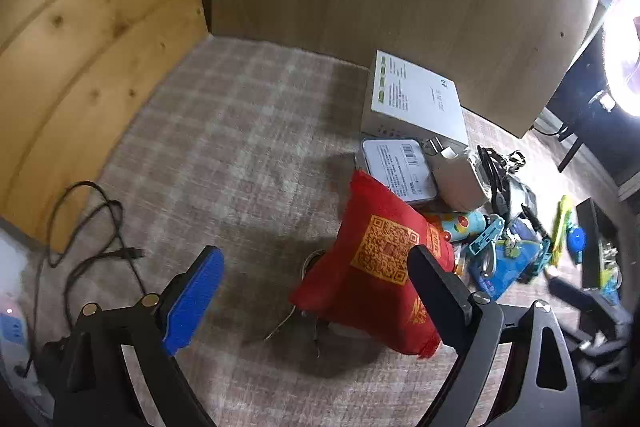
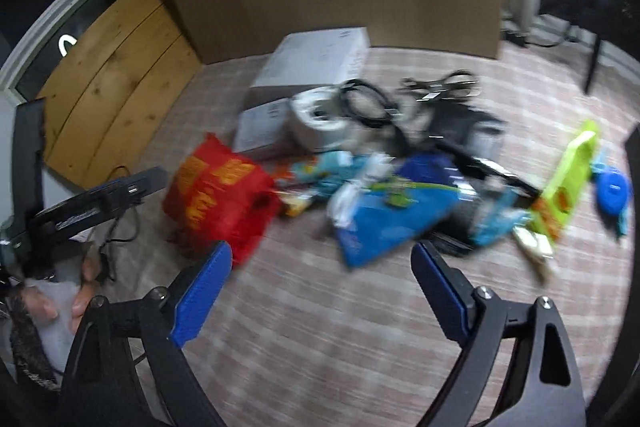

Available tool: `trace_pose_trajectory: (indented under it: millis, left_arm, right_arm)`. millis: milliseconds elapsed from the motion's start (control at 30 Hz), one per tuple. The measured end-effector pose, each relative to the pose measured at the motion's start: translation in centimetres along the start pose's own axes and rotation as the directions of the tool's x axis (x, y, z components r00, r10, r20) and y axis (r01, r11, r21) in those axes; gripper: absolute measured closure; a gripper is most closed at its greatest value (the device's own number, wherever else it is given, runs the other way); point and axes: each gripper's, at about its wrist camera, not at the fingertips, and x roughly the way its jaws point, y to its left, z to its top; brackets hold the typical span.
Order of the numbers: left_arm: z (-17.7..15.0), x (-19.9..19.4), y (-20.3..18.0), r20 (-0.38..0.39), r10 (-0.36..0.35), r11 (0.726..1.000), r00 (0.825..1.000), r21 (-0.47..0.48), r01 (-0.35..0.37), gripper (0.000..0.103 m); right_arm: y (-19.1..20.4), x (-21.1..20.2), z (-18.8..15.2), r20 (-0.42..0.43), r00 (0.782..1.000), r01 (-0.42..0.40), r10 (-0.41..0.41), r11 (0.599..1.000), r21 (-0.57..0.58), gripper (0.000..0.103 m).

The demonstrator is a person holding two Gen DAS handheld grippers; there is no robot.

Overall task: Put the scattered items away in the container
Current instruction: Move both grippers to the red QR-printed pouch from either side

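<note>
A red cloth bag with a gold QR print [image 1: 376, 267] stands on the plaid cloth, just ahead of my open left gripper [image 1: 316, 279] and partly behind its right finger. It also shows in the right wrist view [image 2: 220, 195]. Beside it lies a pile: a blue packet [image 2: 392, 219], a white tape roll [image 2: 320, 123], black cables [image 2: 368, 103], a lime-green package [image 2: 568, 179] and a blue round gadget [image 2: 612, 191]. My right gripper [image 2: 320, 263] is open and empty, hovering in front of the pile. A white box [image 1: 416, 99] stands behind.
Wooden panels [image 1: 88, 59] wall the left and back. A black cable [image 1: 100, 235] lies at the left on the cloth. A grey flat box with a barcode label [image 1: 400, 171] lies by the white box. The right wrist view is motion-blurred.
</note>
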Motion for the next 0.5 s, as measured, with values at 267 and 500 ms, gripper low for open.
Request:
trace_pose_trajectory:
  millis: [267,500]
  left_arm:
    - [1.8,3.2,-0.3,-0.080,-0.028,1.000,0.996,0.005,0.028,0.011]
    - [1.7,5.2,-0.9,-0.149,-0.147,0.989,0.978,-0.022,0.146,0.020]
  right_arm:
    - [5.2,5.1,1.0,-0.071,0.997,-0.014,0.007,0.995,-0.102,0.012]
    - [6.5,8.2,1.8,-0.127,0.992,-0.045,0.028,0.989,-0.139,0.012]
